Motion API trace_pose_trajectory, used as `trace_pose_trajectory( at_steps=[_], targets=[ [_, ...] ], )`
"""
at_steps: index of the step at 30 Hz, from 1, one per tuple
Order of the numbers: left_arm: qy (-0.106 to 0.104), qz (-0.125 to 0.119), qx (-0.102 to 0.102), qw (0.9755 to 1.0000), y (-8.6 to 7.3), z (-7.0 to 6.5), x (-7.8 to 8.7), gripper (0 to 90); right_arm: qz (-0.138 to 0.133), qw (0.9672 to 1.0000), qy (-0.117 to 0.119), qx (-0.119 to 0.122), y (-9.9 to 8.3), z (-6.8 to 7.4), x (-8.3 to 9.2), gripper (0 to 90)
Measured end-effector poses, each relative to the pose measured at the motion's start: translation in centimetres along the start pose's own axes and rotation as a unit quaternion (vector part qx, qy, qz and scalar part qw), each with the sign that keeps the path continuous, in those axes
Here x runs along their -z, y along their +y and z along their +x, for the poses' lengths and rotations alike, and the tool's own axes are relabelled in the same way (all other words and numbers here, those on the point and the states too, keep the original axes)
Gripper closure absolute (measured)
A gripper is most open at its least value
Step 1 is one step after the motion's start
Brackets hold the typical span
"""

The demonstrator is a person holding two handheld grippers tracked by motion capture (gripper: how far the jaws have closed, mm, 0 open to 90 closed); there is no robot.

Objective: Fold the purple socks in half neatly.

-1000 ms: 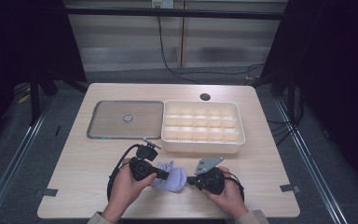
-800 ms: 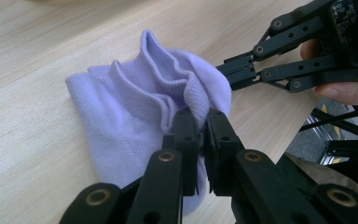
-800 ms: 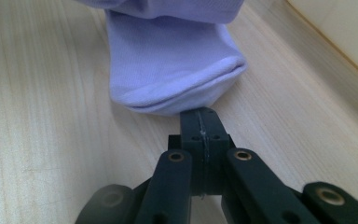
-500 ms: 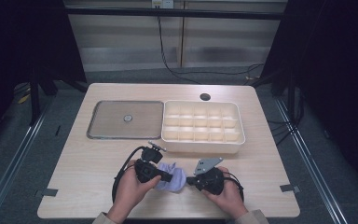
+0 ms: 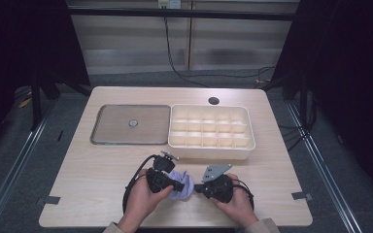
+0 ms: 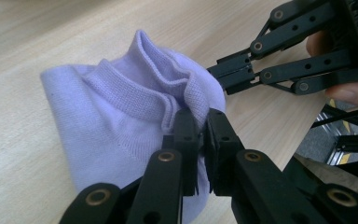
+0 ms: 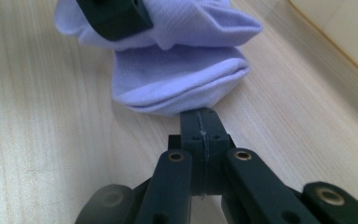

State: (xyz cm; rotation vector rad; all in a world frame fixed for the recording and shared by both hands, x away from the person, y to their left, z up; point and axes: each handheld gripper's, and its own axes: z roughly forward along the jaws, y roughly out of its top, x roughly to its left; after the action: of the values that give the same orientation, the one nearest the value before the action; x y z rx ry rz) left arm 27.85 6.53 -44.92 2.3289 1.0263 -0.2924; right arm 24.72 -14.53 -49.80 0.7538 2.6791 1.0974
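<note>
A lavender sock [image 5: 184, 180] lies bunched on the wooden table near its front edge, between my two hands. My left gripper [image 5: 180, 186] comes in from the left and is shut on the sock's ribbed cuff [image 6: 168, 98], with the fabric pinched between the jaw tips [image 6: 200, 119]. My right gripper [image 5: 197, 187] points in from the right with its jaws pressed together [image 7: 199, 116]. Its tips meet the sock's folded edge [image 7: 182, 100]; whether any fabric is caught between them I cannot tell. In the left gripper view the right gripper [image 6: 216, 72] touches the cuff's far side.
A white box with several compartments [image 5: 211, 151] stands just behind the hands. A flat metal tray [image 5: 108, 140] with a small round knob lies to its left. A dark round hole [image 5: 213, 101] sits near the table's far edge.
My left hand has shifted slightly to the right, closer over the sock. The right hand and its gripper have kept still.
</note>
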Motion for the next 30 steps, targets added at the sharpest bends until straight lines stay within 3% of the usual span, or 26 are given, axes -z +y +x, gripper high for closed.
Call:
trace_pose_trajectory(
  at_steps=[9, 30],
  targets=[
    [0.002, 0.012, -0.007, 0.9999, -0.3, 0.0, -0.7, 83.0, -0.002, 1.0000, 0.002, 0.003, 0.0, 0.0, 0.0, 90.0],
    [-0.005, 0.012, -0.006, 0.9999, -0.6, -0.1, -1.5, 78.7, 0.002, 1.0000, 0.003, 0.007, 0.0, 0.1, 0.0, 90.0]
  ],
)
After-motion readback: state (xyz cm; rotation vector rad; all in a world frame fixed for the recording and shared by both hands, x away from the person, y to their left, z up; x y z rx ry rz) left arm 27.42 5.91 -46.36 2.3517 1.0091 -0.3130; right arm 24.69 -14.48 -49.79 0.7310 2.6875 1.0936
